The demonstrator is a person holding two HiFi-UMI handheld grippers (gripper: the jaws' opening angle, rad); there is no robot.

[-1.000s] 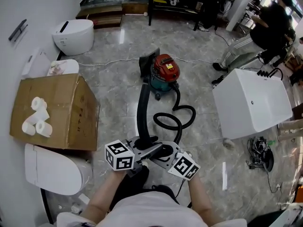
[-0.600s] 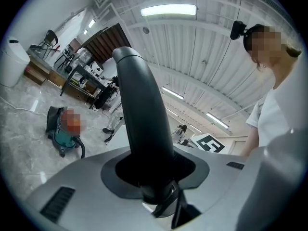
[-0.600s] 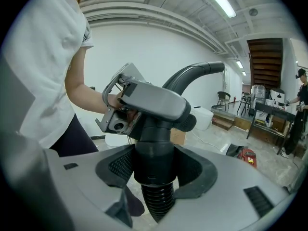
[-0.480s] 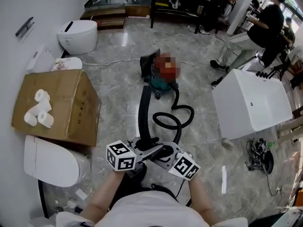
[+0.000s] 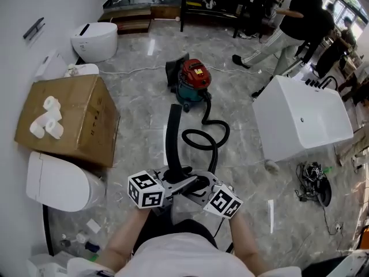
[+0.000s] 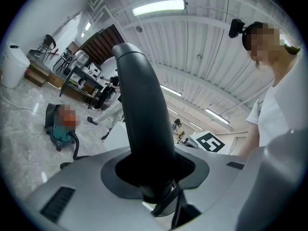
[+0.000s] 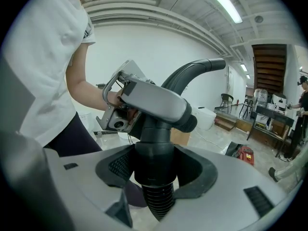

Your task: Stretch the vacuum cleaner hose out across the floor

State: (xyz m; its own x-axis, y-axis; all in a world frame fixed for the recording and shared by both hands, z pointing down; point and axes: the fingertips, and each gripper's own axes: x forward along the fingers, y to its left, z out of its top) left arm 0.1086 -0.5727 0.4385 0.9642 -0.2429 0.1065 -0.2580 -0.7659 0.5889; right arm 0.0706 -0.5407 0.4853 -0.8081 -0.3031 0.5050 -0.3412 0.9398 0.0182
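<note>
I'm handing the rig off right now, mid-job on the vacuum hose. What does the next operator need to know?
The left gripper is shut on the black wand, which points toward the vacuum cleaner.
The right gripper is shut on the hose cuff, just above the ribbed section.
The vacuum cleaner stands on the floor ahead. The hose runs from it in a loop on the floor back to the grippers.
Done: the hose end is held in both grippers.
Left: probably back away from the vacuum cleaner until the loop straightens, then lay the hose down.
</note>
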